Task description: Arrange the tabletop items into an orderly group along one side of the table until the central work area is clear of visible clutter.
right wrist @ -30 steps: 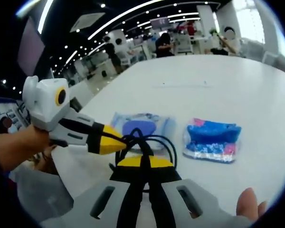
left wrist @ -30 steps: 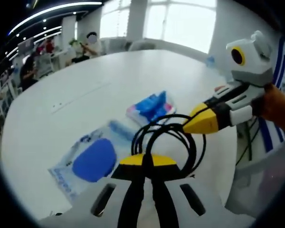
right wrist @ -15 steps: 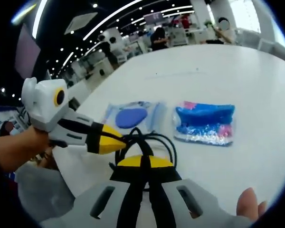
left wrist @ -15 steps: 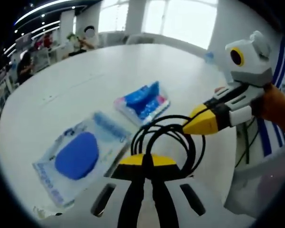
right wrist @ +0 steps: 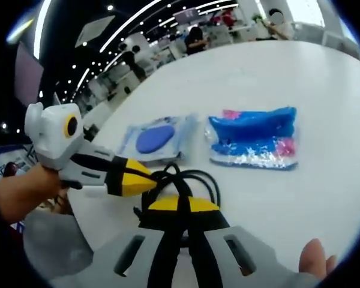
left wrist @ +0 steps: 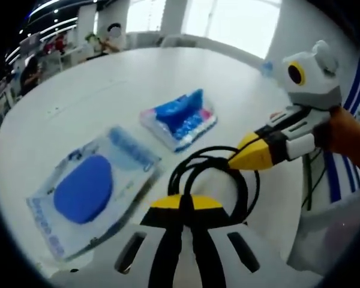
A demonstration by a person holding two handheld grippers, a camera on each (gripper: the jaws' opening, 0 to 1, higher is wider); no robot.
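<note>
A: Left gripper view, panel one: the left gripper has its jaws drawn together on a coiled black cable, which loops out at 12 o'clock from the tips. The right gripper enters from 3 o'clock, its yellow tip pinched onto the same coil. How will the cable handle?

B: By judgement, light and limp; the loops will sag and spring apart unless held where several strands bunch, as both grippers do now. On the white table the clear packet with the blue oval lies at 9 o'clock and the blue-and-pink pouch at 11 o'clock; both look soft, crinkly and slippery, best pinched at a sealed edge.

A: And against the earlier panels?

B: In the right gripper view the right gripper holds the cable as before, beside the left gripper. Both packets now sit larger and nearer in frame, which reads as camera travel; the grips are unchanged.
</note>
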